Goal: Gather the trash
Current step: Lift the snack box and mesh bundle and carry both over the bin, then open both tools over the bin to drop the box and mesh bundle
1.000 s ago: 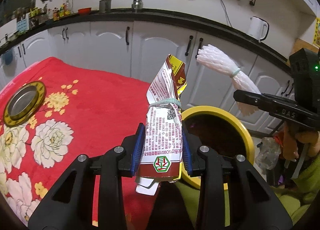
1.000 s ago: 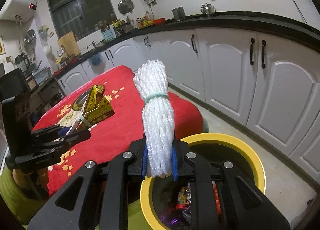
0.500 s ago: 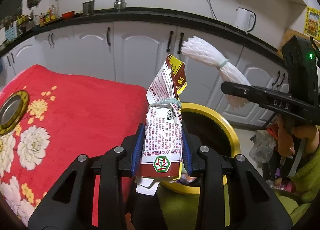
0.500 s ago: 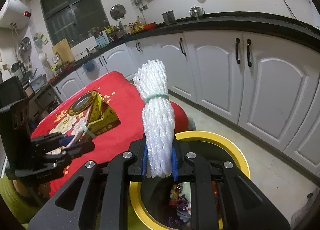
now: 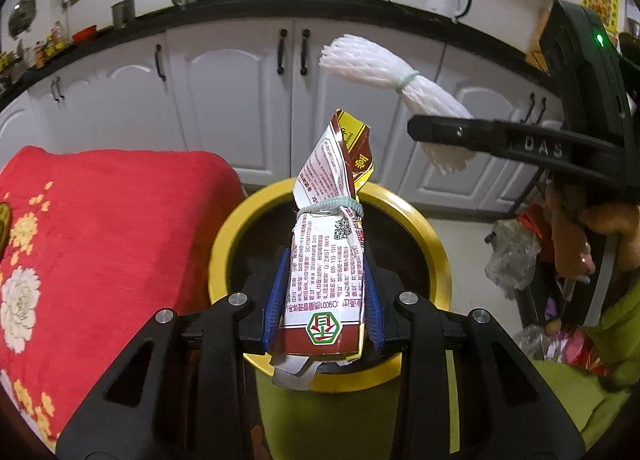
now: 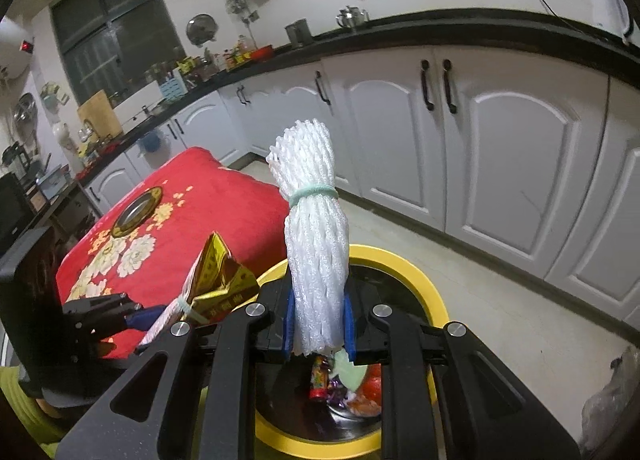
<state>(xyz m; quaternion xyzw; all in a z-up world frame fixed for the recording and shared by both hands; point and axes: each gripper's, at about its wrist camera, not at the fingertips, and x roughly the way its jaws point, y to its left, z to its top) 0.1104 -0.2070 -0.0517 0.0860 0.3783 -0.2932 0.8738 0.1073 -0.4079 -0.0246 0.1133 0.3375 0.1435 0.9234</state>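
two grippers are in view, each clamped on a piece of trash over a yellow-rimmed bin (image 5: 438, 256). the left gripper (image 5: 323, 308) has its blue pads (image 5: 275, 300) pressed against both sides of a flattened drink carton (image 5: 328, 260), red and white with printed text and a green hexagon mark near its lower edge; a pale green rubber band (image 5: 336, 204) cinches it above the pads, and its crumpled top flares open. the carton stands nearly upright in front of the bin's dark opening. the right gripper (image 6: 318, 320) is closed on a bundle of white foam netting (image 6: 314, 244), tied by a pale green band (image 6: 314, 192) about two thirds up, standing upright directly above the bin mouth. inside the bin (image 6: 434, 300) lie colourful wrappers (image 6: 320, 378). in the left wrist view the right gripper comes in from the right, its netting bundle (image 5: 384, 75) tilted up and to the left, above and beyond the bin. a table with a red floral cloth (image 5: 100, 236) stands just beside the bin on the left, and white kitchen cabinets (image 5: 240, 99) run behind under a black counter (image 6: 460, 25). a crumpled clear plastic bag (image 5: 512, 256) sits on the floor to the right of the bin.
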